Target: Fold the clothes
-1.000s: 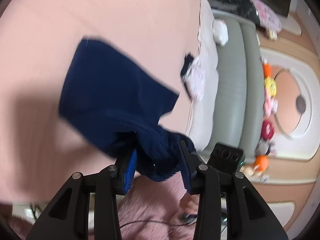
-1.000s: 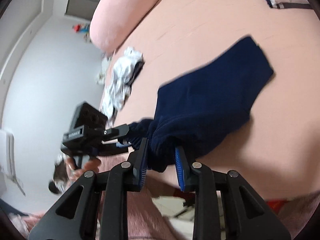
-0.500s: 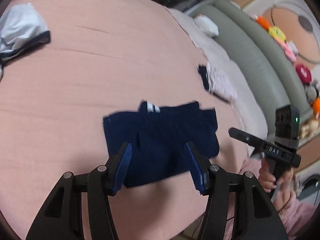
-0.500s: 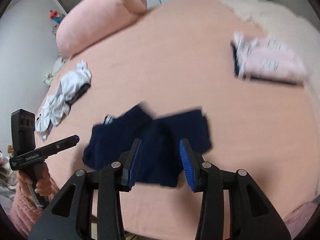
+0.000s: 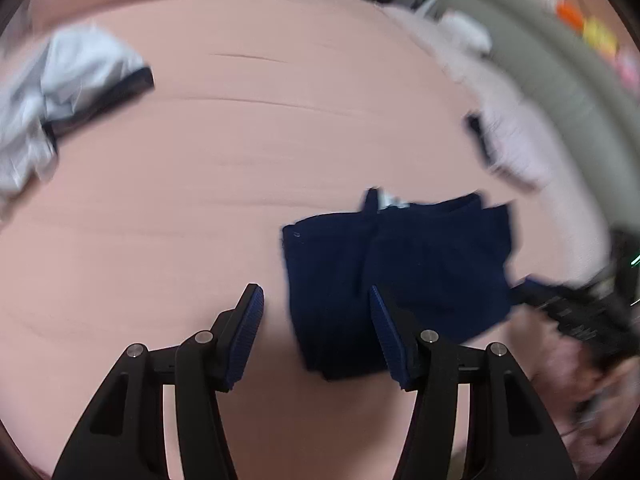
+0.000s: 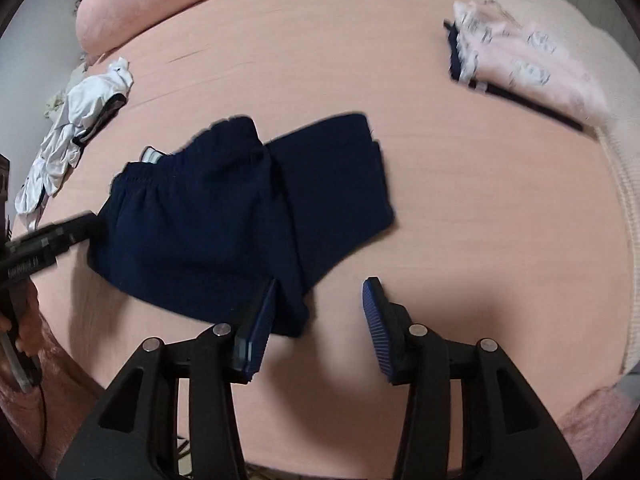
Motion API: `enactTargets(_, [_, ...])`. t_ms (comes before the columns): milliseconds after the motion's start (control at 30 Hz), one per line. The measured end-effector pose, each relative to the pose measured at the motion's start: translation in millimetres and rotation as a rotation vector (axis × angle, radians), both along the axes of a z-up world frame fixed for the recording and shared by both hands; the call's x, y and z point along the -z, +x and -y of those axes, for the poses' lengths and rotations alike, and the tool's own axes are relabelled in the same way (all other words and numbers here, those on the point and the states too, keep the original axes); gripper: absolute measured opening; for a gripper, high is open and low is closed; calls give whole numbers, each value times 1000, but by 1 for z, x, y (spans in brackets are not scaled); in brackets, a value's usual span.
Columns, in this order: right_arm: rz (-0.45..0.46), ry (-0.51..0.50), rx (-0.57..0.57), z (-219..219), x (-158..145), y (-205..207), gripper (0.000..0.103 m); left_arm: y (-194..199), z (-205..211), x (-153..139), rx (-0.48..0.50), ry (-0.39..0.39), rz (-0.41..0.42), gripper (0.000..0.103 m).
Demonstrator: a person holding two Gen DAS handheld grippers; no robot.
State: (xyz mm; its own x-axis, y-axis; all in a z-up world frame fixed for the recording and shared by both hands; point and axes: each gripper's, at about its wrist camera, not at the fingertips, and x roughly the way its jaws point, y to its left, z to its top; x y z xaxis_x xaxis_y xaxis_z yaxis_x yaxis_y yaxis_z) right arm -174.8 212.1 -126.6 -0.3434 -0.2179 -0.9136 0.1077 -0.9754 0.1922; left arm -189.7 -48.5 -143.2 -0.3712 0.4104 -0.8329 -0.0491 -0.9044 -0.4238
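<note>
Navy shorts (image 6: pixel 248 216) lie flat on the pink bed (image 6: pixel 460 208), folded over so one half overlaps the other, the elastic waistband and a small white label turned toward the heap of white clothes (image 6: pixel 76 136). A second ago both grippers had the shorts pinched and lifted off the sheet; now the left gripper (image 5: pixel 316 332) and the right gripper (image 6: pixel 320 320) both hang above the shorts' near edge with jaws spread wide and nothing between them. The release suggests this fold is laid down, though motion blur makes it hard to say whether the edges line up cleanly. A pink patterned garment (image 6: pixel 528 64), already folded, sits well beyond the shorts toward the bed's far side, so the white heap likely comes next.
</note>
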Motion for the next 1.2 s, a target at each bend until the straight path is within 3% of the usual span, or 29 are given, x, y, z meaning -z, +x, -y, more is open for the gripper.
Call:
enactTargets(33, [-10, -16, 0, -2, -4, 3, 44, 2, 7, -1, -13, 61, 5, 57])
enactTargets(67, [-11, -49, 4, -5, -5, 6, 45, 2, 6, 2, -20, 73, 18, 57])
enactTargets(200, [67, -326, 52, -17, 17, 13, 45, 4, 2, 17, -47, 124, 69, 57])
enactTargets(267, [56, -297, 40, -11, 14, 14, 40, 2, -4, 16, -27, 100, 36, 54])
enactTargets(300, [51, -282, 34, -9, 13, 14, 33, 2, -9, 14, -20, 78, 27, 33])
enactTargets(333, [46, -267, 29, -6, 12, 15, 30, 2, -15, 13, -13, 55, 18, 24])
enactTargets(367, [41, -253, 23, -3, 10, 15, 22, 3, -20, 12, -5, 32, 9, 23])
enactTargets(433, [30, -223, 11, 2, 8, 16, 18, 13, -19, 8, -1, 21, 13, 22])
enactTargets(667, [9, -153, -39, 8, -1, 48, 17, 50, -16, -4, 15, -20, 25, 22])
enactTargets(800, [60, -98, -35, -1, 23, 67, 19, 65, -2, 2, -31, -26, 73, 28])
enactTargets(867, [69, -112, 6, -15, 28, 71, 10, 65, 7, -2, -64, 19, 66, 29])
enactTargets(1000, [-51, -99, 68, -29, 2, 71, 14, 71, 2, -30, -51, -11, -111, 29])
enactTargets(1033, [-82, -110, 69, -26, -3, 70, 16, 70, -6, -35, -19, 17, -141, 29])
enactTargets(1133, [-140, -173, 27, -11, -10, 61, 16, 65, -26, -33, 73, 42, -161, 30])
enactTargets(1200, [-124, -138, -21, 21, -4, 44, 16, 58, -45, -22, 122, 1, -137, 30])
